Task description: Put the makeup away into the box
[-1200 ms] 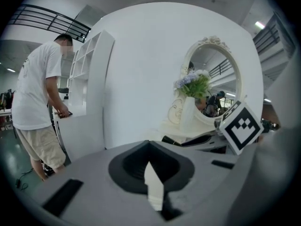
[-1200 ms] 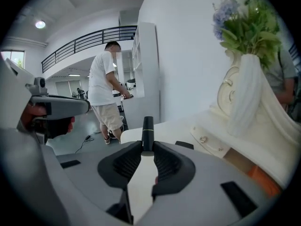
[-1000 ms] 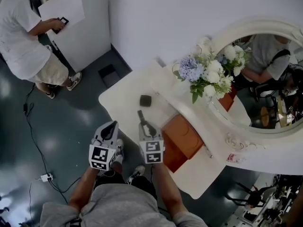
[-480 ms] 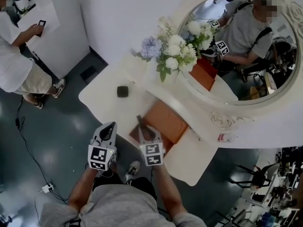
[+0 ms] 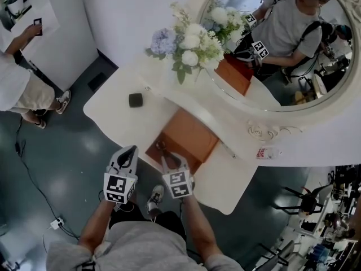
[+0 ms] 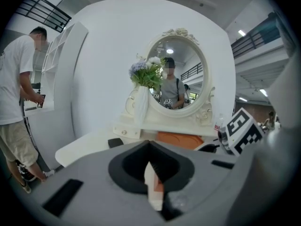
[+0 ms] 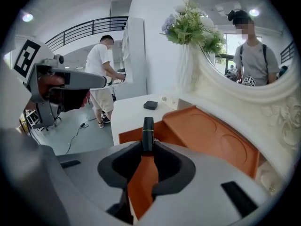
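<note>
Now right gripper (image 5: pixel 166 159) tilted over box (image 5: pixel 190 133), jaws gripping tube (image 7: pixel 148 132); left gripper's (image 5: pixel 131 151) jaws together.

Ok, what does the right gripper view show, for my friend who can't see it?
The right gripper pinches a slim black makeup tube and points it at an open orange box on a white dressing table. A small black case lies farther along the table, with flowers and a round mirror to the right.
</note>
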A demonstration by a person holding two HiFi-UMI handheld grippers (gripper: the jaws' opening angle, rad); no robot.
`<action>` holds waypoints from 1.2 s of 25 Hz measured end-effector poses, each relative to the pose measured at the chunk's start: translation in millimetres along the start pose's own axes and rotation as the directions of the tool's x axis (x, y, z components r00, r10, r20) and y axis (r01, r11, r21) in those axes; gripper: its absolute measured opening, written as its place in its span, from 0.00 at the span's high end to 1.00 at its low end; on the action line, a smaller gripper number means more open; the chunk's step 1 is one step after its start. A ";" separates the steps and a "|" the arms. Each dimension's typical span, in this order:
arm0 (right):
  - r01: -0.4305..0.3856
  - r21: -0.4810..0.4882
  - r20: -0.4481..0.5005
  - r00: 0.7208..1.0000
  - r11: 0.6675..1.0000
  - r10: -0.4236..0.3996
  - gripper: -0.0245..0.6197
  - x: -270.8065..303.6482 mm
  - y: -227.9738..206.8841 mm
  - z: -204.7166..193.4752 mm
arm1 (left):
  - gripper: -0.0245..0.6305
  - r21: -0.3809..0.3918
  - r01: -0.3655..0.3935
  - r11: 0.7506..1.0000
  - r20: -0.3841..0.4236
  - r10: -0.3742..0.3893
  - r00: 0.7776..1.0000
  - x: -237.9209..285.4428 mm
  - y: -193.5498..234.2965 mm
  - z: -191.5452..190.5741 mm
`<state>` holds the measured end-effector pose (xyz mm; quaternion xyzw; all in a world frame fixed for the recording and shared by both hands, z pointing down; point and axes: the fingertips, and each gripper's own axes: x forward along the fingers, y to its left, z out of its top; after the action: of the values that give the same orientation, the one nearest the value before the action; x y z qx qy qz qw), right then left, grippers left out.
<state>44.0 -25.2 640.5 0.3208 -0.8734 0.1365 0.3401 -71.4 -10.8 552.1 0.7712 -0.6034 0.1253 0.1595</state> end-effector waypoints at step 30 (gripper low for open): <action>-0.052 0.041 -0.076 0.996 0.998 0.055 0.65 27.0 2.4 -26.2 | 0.96 -0.023 -0.019 1.000 -0.031 0.018 0.999 -7.5 7.6 -25.6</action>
<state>40.5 -24.1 678.0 0.2983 -0.8651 0.1749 0.3633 -80.5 4.3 573.4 0.7618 -0.6093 0.1313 0.1767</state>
